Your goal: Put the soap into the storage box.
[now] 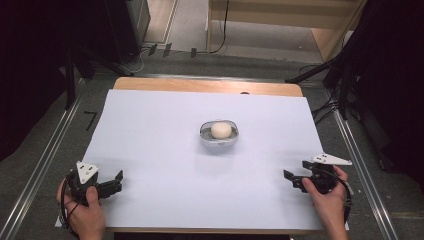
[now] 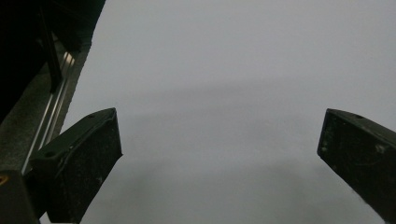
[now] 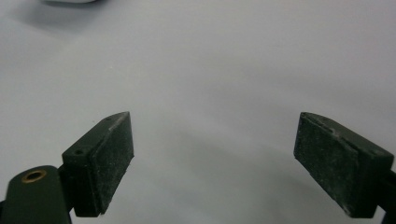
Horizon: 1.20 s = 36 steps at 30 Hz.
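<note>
This looks like a lab or recording studio set up for test work, not a home. A wooden table point(image 1: 207, 86) stands in the middle, covered by a plain white sheet point(image 1: 165, 150). Metal rails point(image 1: 47, 155) run along the floor at 9 and 3 o'clock. Black stand legs point(image 1: 325, 70) and loose cables point(image 1: 220, 30) lie on grey carpet at 12 and 2 o'clock. Dark curtains point(image 1: 30, 75) close in both sides, and pale wooden panelling point(image 1: 280, 15) stands at 12 o'clock.

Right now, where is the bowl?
In the high view, the bowl sits mid-table on the white sheet, slightly right of centre, holding a round cream piece.
</note>
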Tool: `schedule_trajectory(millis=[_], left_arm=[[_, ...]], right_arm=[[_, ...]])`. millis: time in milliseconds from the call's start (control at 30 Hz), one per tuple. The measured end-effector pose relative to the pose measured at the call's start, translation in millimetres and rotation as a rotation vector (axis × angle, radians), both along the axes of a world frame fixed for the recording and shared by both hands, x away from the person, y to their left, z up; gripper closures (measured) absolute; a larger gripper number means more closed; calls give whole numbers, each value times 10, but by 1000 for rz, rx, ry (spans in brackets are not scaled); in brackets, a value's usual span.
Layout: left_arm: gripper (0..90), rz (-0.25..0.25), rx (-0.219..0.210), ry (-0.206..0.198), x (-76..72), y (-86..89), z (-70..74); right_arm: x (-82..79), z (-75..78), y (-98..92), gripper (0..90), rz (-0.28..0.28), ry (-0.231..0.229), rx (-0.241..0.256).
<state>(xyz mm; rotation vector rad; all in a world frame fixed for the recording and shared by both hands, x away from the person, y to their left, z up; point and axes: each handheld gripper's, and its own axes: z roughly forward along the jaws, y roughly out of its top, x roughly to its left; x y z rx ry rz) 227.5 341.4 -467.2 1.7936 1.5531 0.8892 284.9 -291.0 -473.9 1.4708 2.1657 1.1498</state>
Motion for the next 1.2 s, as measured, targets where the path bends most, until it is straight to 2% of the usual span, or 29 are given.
schedule_trajectory(millis=[300,667,833,1000,1067,1200], left_arm=[[1,0,0,-1,0,-1,0],[1,0,9,-1,1,-8,-2],[1,0,7,-1,-2,-3,0],[1,-1,6,0,-1,-3,0],[1,5,-6,-1,1,3,-1],[1,5,-10,-3,1,10,-1]], right_arm=[[-210,-71,-333,124,-56,13,-1],[-404,-103,-562,125,-88,-1,32],[-512,-111,-690,127,-114,-28,82],[-564,-122,-713,129,-106,-57,96],[-581,-140,-692,132,-115,-85,104],[-593,-178,-681,130,-137,-103,92]])
